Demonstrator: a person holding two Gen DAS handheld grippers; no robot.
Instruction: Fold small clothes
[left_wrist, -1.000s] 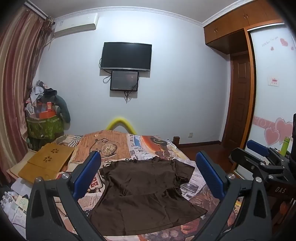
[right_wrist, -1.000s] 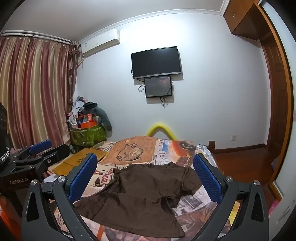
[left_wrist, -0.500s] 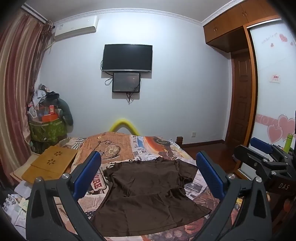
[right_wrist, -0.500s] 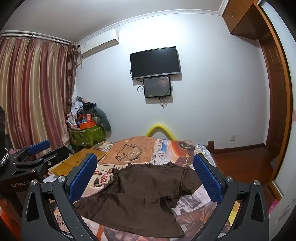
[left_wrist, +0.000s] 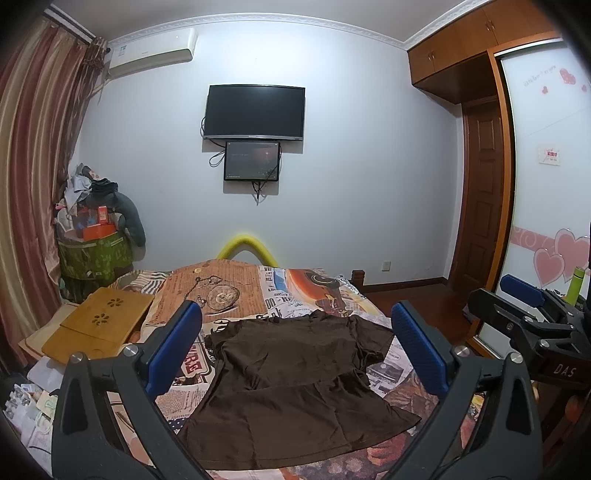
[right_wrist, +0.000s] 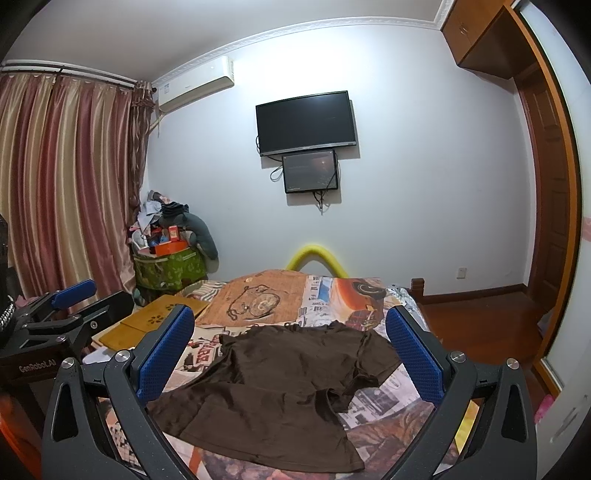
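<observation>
My left gripper (left_wrist: 297, 345) fingers spread apart, empty. My right gripper (right_wrist: 290, 349) likewise apart, empty. Dark brown short-sleeved fabric shirt (left_wrist: 295, 380) lies flat on newspaper-print bedspread (left_wrist: 280, 284), below both grippers.

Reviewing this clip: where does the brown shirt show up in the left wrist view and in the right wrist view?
Left wrist: brown shirt lies flat on the bed, lower centre, between the open left gripper's fingers.
Right wrist: shirt sits lower centre, framed by the open right gripper.
Shared landmark: the wall TV above the bed.
</observation>
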